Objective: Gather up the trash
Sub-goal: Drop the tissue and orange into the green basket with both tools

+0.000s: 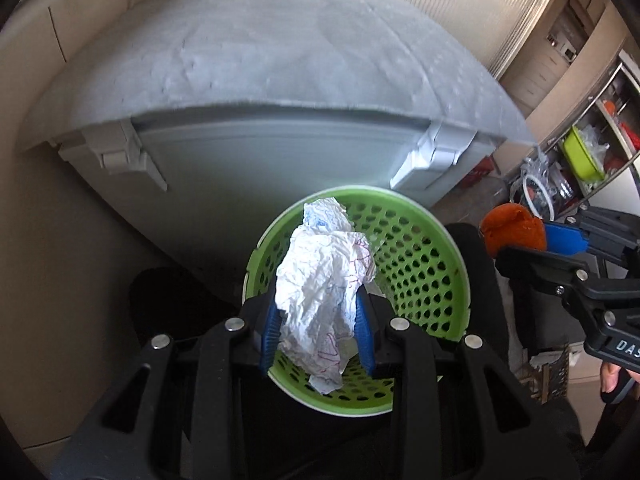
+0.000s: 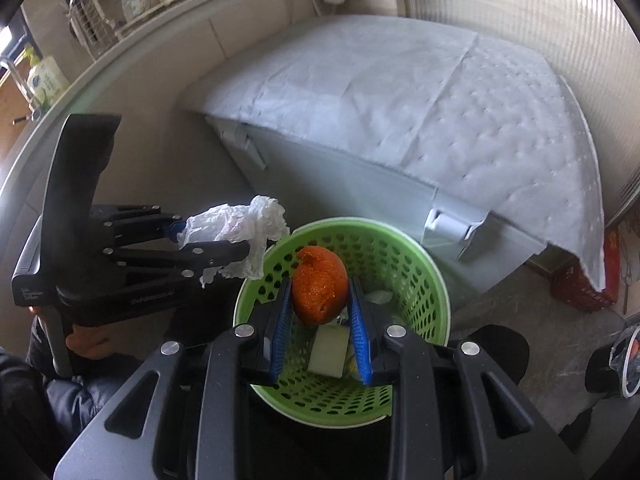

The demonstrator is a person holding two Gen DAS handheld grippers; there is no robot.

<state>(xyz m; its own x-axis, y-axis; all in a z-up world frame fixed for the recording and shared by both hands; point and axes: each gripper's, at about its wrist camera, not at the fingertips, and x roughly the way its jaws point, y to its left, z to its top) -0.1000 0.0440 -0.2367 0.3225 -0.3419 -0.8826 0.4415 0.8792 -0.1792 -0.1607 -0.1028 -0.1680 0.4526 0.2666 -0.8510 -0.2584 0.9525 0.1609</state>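
Floor holds a green basket (image 2: 400, 264) right under both tongs. Left tongs (image 1: 316, 320) squeeze crumpled paper (image 1: 324, 292); right tongs (image 2: 320, 300) squeeze an orange peel (image 2: 319, 288). Paper hangs near the rim, so it might fall outside. Behind stands a covered grey box (image 2: 400, 120).

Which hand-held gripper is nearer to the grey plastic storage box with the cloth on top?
Left, though only slightly. The left hand-held gripper holds crumpled paper above the basket side facing the grey plastic storage box; the right hand-held gripper holds orange peel further back.
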